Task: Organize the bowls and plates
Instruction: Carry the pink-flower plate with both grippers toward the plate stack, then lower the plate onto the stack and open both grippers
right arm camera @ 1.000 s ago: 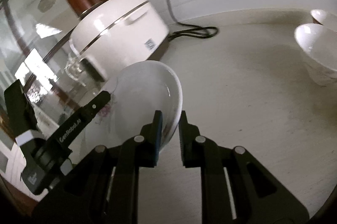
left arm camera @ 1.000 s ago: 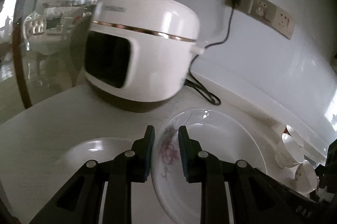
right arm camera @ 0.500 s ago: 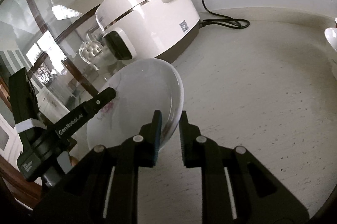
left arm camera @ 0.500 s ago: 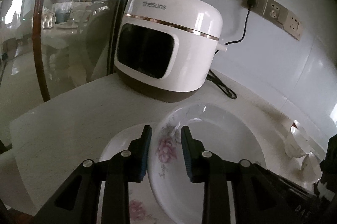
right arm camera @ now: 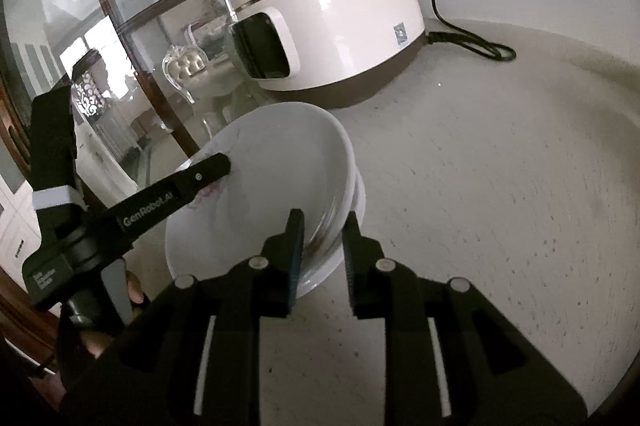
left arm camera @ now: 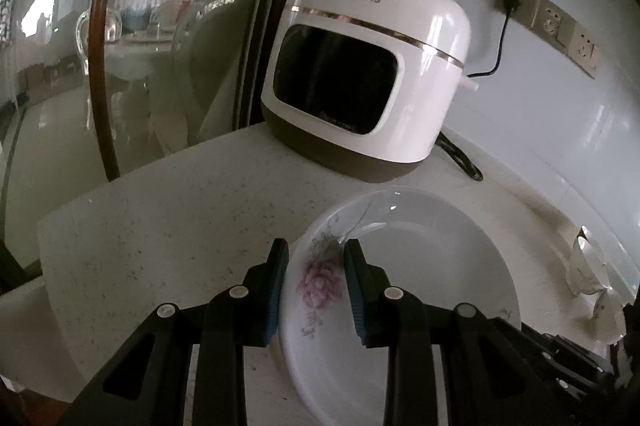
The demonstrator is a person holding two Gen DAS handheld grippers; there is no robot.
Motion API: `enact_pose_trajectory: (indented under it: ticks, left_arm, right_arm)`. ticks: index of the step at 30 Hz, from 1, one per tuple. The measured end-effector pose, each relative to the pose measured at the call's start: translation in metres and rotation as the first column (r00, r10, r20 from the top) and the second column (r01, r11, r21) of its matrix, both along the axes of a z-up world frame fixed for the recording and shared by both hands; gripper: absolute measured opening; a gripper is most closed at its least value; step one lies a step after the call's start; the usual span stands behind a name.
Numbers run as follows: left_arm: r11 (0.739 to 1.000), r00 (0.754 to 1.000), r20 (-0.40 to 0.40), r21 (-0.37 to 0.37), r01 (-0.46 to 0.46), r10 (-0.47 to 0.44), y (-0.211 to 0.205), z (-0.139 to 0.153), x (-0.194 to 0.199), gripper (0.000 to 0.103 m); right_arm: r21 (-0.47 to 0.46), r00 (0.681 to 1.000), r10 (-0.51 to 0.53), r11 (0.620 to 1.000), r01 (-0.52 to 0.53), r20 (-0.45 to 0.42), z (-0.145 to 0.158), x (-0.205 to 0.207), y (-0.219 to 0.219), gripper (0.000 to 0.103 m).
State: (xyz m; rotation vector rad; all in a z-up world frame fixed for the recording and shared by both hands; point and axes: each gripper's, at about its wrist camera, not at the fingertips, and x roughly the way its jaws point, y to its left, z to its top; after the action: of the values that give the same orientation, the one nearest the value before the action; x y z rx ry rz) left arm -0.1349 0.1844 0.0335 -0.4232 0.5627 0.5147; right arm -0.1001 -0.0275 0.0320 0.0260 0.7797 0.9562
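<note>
A white plate with a pink flower sits on top of a second white plate whose rim shows beneath it in the right wrist view. My left gripper straddles the top plate's left rim, jaws a little apart. My right gripper straddles the opposite rim of the top plate, jaws slightly parted around it. The left gripper's fingertip shows resting over the plate's far rim.
A white rice cooker stands at the back on the speckled counter, its cord running to wall sockets. Small white cups stand at the right. A glass partition bounds the counter's left edge.
Both grippers carried the flowered plate left and down onto the other plate, which is now covered. Both jaws have opened slightly around the rim.
</note>
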Motion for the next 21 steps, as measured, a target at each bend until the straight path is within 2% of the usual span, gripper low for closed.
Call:
enact_pose_trajectory:
  ticks: [6,11,13,17,19,21]
  left_arm:
    - [1.000,1.000,0.006,-0.002,0.004,-0.004,0.000,0.000,-0.005,0.029]
    - [0.999,1.000,-0.003,0.043,0.005,-0.005,-0.007,0.004,-0.007,0.029]
    - [0.999,1.000,-0.012,0.045,0.008,-0.007,-0.008,0.003,-0.007,0.029]
    - [0.999,1.000,-0.016,0.045,0.001,0.000,-0.006,0.000,-0.007,0.029]
    - [0.997,1.000,-0.011,0.081,-0.001,0.002,-0.008,0.003,-0.008,0.029]
    - [0.995,1.000,-0.012,0.104,-0.006,0.008,-0.009,0.005,-0.009,0.033]
  right_arm:
    - [0.009,1.000,0.003,1.000,-0.003,-0.011,-0.002,0.003,0.000,0.022]
    - [0.016,1.000,0.020,1.000,-0.019,-0.006,-0.001,0.001,0.003,0.027]
    - [0.017,0.999,0.034,0.999,-0.034,0.000,-0.001,0.001,0.005,0.034]
    - [0.015,0.999,0.043,0.999,-0.043,0.007,0.000,0.000,0.006,0.039]
    - [0.010,0.999,0.048,0.999,-0.048,0.017,0.001,-0.002,0.007,0.052]
    - [-0.008,0.998,0.057,0.998,-0.056,0.014,0.000,-0.003,0.009,0.056]
